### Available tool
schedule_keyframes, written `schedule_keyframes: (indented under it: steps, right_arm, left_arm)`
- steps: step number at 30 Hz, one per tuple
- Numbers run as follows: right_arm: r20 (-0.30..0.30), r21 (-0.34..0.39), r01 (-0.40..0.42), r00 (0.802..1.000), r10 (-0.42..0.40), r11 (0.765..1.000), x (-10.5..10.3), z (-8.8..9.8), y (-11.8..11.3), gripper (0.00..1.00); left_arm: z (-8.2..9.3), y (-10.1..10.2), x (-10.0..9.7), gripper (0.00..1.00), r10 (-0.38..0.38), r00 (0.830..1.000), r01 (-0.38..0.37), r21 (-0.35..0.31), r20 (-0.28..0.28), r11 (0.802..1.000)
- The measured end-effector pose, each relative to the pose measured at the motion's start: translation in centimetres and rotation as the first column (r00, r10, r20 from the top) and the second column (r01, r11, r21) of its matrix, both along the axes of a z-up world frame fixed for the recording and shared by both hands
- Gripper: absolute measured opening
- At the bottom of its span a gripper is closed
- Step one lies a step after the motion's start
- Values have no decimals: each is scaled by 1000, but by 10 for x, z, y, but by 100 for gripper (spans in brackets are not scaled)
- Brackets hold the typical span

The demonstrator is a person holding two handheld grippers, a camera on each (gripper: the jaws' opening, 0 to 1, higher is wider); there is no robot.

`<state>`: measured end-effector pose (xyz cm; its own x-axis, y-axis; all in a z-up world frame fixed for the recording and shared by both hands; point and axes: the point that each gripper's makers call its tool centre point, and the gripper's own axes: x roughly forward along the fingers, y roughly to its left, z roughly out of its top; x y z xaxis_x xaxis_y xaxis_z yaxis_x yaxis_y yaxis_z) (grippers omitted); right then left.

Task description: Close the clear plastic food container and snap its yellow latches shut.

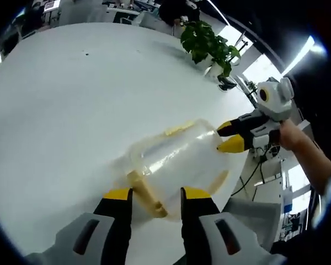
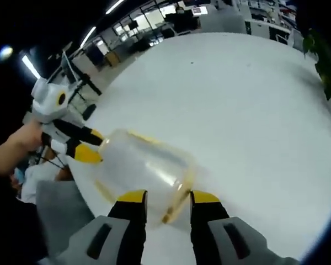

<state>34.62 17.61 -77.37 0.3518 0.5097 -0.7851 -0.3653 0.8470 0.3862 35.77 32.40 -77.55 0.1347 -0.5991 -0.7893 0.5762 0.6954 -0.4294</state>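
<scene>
Item: clear container, yellow latches, on white bench. My left hand-held gripper and right hand-held gripper stand parted, each straddling a container end.

The clear container lies on the white surface near its edge. The left hand-held gripper has its yellow-tipped jaws apart, just before the container, a yellow latch between them. At the container's far side, the right hand-held gripper, held by a hand, touches it with its tips close together. Beyond the container stands a plant.
</scene>
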Motion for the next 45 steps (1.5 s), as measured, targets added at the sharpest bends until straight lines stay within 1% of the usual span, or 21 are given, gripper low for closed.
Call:
schedule_keyframes:
  steps: [2,6,10,13,14,15,16,17,20,21,22,23,24,25,26,27,28,31,35,41,45]
  right_arm:
    - [-2,-1,0,1000,0,1000,0,0,1,29]
    - [-17,-2,4,1000,-4,1000,0,0,2,27]
    - [-19,6,17,1000,-17,1000,-1,-1,3,26]
    - [-11,3,19,1000,-19,1000,0,-2,5,26]
    - [-14,1,19,1000,-19,1000,1,-2,4,25]
    - [-24,36,46,999,-45,998,6,-2,11,24]
    - [-25,-1,14,1000,-14,1000,4,-4,8,24]
    - [-24,-8,2,1000,-2,1000,3,-4,6,24]
    - [-38,28,11,999,-10,1000,4,-5,7,24]
    - [-49,36,12,999,-10,999,3,-4,6,24]
    - [-82,54,13,997,-9,998,2,-5,6,24]
    - [-93,56,10,996,-4,998,3,-6,6,24]
    - [-126,70,22,992,-13,997,3,-7,7,24]
    - [-128,68,19,992,-10,997,3,-7,7,24]
    - [-114,56,65,992,-59,996,8,-8,7,23]
    - [-123,64,24,992,-16,998,2,-5,8,23]
    - [-124,66,22,992,-13,998,0,-4,8,22]
    - [-110,75,38,993,-29,996,-1,-5,7,23]
    - [-91,65,41,995,-35,997,-2,-3,8,24]
    - [-96,38,43,995,-39,998,-1,-5,7,25]
    - [-97,47,60,994,-55,997,-1,-6,4,26]
  left_arm:
    - [-1,0,1,33,24,1000,-24,1,-17,1000]
    - [0,-1,1,32,15,1000,-15,9,-20,1000]
    - [-1,-1,2,30,47,999,-47,-7,-24,999]
    - [-2,-2,7,28,76,997,-76,-16,-1,997]
    - [0,-4,5,28,106,994,-107,-41,-36,993]
    - [0,0,6,28,75,997,-76,-25,-20,997]
    - [-1,-2,5,28,74,997,-74,-19,-21,997]
    - [-1,-4,4,28,69,997,-70,-14,-17,997]
    - [-2,-4,6,27,70,997,-70,-14,-29,997]
    - [-1,-5,5,27,65,997,-65,-6,-28,998]
    - [-1,-5,5,27,63,998,-63,-3,-30,998]
    - [-1,-5,5,25,57,998,-57,-5,-31,998]
    - [-4,-8,3,25,86,994,-87,-2,-63,996]
    - [-5,-7,5,25,76,996,-76,2,-55,997]
    - [-5,-8,5,25,96,993,-97,-6,-67,995]
    - [-4,-8,5,24,97,993,-98,-5,-70,995]
    - [-4,-7,6,25,92,994,-93,-6,-64,996]
    - [-3,-11,2,25,94,994,-94,-5,-59,996]
    - [-4,-11,4,26,99,994,-100,-12,-54,995]
    - [-4,-12,4,27,92,994,-93,-8,-51,996]
    - [-3,-8,4,27,91,995,-91,-15,-42,996]
